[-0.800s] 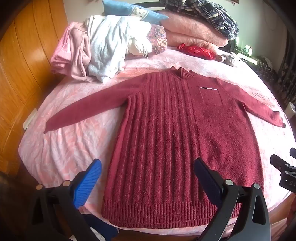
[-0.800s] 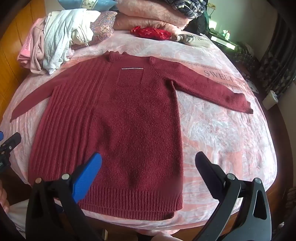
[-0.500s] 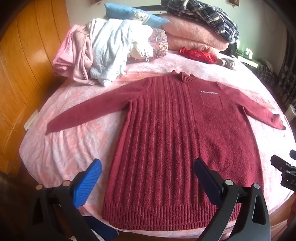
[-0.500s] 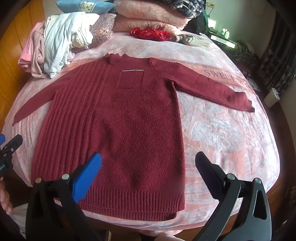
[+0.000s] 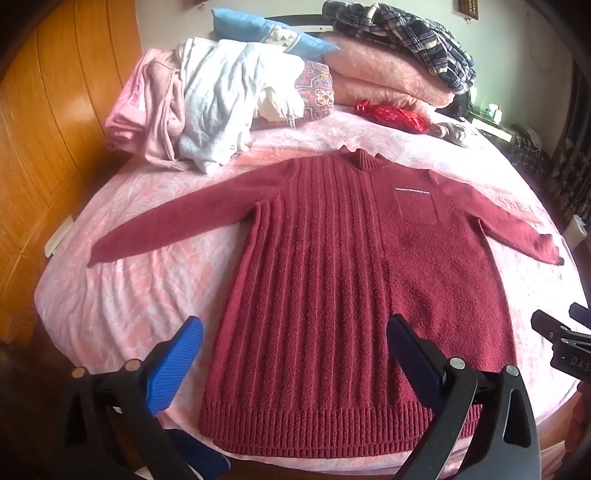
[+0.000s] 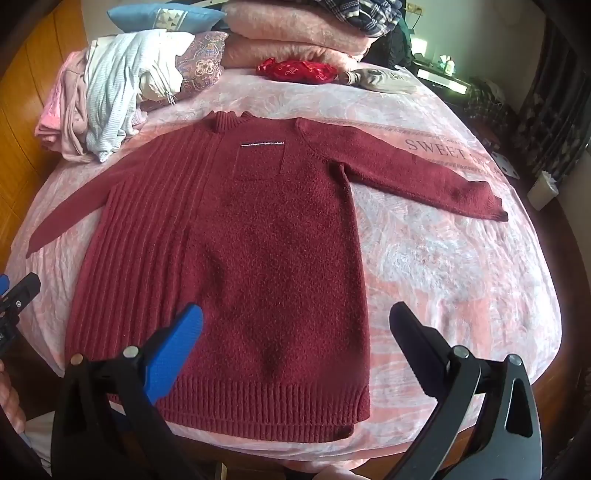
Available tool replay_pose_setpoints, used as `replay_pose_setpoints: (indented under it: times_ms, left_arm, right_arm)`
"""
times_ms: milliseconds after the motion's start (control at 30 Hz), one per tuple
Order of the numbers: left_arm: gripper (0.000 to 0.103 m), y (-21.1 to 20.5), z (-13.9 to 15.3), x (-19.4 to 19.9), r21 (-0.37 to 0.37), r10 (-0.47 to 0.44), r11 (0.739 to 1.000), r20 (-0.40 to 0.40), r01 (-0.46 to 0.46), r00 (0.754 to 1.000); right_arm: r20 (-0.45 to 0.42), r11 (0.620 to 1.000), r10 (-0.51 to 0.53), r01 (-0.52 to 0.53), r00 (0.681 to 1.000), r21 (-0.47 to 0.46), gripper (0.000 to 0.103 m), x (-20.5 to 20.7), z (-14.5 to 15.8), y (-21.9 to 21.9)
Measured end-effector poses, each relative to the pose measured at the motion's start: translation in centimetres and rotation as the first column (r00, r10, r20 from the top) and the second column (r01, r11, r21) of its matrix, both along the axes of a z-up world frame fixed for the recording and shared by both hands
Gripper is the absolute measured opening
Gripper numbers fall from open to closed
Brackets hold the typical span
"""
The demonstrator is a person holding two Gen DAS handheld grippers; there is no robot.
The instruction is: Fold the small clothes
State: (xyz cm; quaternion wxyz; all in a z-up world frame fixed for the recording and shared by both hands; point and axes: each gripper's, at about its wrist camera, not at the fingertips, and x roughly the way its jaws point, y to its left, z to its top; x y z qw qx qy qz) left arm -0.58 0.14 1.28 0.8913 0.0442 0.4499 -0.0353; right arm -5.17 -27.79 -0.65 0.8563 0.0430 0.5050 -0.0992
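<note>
A dark red knitted sweater (image 5: 332,280) lies flat, front up, on the pink bedspread (image 5: 129,288), both sleeves spread out and the hem toward me. It also shows in the right wrist view (image 6: 258,251). My left gripper (image 5: 295,339) is open and empty, held above the hem's left half. My right gripper (image 6: 295,325) is open and empty, above the hem's right corner. The right gripper's tip (image 5: 561,339) shows at the left wrist view's right edge.
A heap of pink and white clothes (image 5: 207,107) lies at the far left of the bed. Folded pink blankets (image 5: 384,77), a plaid garment (image 5: 413,33), a blue pillow (image 5: 266,33) and a red pouch (image 5: 391,116) lie at the back. A wooden wall (image 5: 44,129) stands on the left.
Both grippers have drawn back and up a little, so the sweater sits slightly lower in view. The sweater has not moved and both grippers stay open.
</note>
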Motion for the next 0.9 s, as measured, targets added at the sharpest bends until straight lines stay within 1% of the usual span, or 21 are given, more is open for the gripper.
replay_pose_setpoints:
  times_ms: [900]
  left_arm:
    - [0.099, 0.12, 0.01, 0.16, 0.003, 0.007, 1.0, 0.004, -0.007, 1.0]
  right_arm:
    - [0.003, 1.0, 0.006, -0.006, 1.0, 0.002, 0.1, -0.01, 0.1, 0.26]
